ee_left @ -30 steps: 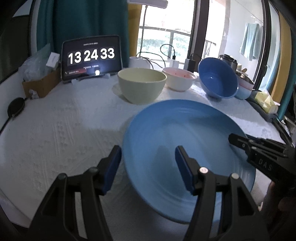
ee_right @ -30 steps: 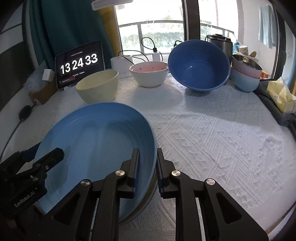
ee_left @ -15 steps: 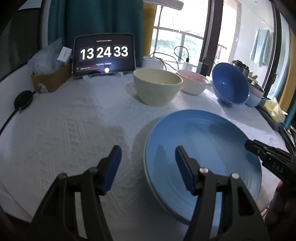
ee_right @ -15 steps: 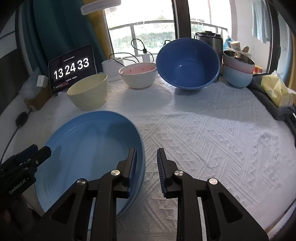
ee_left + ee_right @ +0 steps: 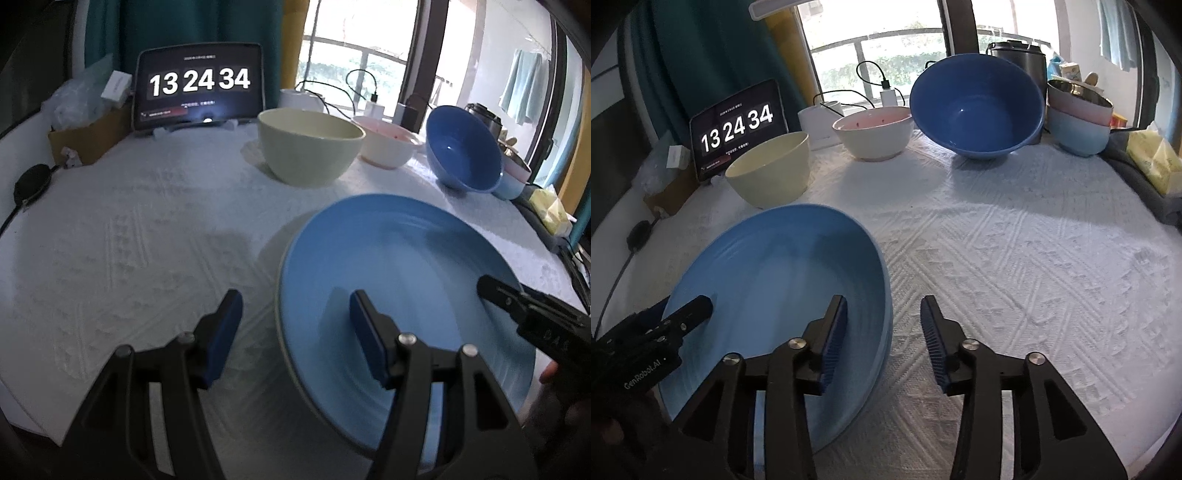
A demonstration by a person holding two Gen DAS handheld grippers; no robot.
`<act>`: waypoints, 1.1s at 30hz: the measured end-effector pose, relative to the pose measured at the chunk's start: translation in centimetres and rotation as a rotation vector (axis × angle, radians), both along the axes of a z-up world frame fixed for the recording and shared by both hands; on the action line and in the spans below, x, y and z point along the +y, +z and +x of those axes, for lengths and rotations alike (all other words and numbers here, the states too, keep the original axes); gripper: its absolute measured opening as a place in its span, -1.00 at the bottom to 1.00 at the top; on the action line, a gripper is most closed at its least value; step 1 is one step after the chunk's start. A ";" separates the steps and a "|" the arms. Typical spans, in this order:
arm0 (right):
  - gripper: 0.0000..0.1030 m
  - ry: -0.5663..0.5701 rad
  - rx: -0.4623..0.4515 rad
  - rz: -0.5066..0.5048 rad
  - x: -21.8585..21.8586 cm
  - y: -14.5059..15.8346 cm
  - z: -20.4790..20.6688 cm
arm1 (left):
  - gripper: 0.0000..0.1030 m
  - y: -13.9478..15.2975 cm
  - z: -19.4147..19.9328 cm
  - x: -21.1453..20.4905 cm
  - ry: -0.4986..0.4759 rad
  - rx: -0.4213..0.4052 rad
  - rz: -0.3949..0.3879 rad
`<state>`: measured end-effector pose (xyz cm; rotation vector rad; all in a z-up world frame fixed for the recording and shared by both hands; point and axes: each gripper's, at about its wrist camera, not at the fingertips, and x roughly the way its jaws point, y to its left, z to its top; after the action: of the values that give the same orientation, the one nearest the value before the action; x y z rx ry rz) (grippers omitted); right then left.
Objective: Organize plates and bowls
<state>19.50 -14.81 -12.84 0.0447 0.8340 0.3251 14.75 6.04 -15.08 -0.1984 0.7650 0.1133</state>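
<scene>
A large blue plate [image 5: 399, 266] lies on the white tablecloth; it also shows in the right wrist view [image 5: 775, 273]. My left gripper [image 5: 291, 314] is open, its jaws straddling the plate's left rim. My right gripper [image 5: 882, 325] is open, its jaws straddling the plate's right rim. A cream bowl [image 5: 308, 146], a white-and-pink bowl [image 5: 388, 146] and a tilted dark blue bowl [image 5: 463, 147] stand farther back. In the right wrist view the same bowls appear: the cream bowl [image 5: 770, 168], the pink bowl [image 5: 873, 133] and the blue bowl [image 5: 977, 105].
A tablet clock [image 5: 199, 90] stands at the back left beside a cardboard box [image 5: 88, 136]. Stacked pastel bowls [image 5: 1078, 118] and a yellow packet [image 5: 1152, 162] sit at the far right. Chargers and cables lie by the window. A black puck [image 5: 31, 182] lies at the left edge.
My right gripper has opened and let go of the blue plate's rim. The plate has come down flat onto the tablecloth. The left gripper stays open.
</scene>
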 end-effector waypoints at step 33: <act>0.12 0.039 0.042 0.081 3.2 0.5 0.5 | 0.30 0.1 0.2 1.7 -0.074 -0.018 -0.163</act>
<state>19.96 -11.56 -12.31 0.1114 0.8642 0.3957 14.97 7.70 -14.95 -0.3249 0.7626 -0.0208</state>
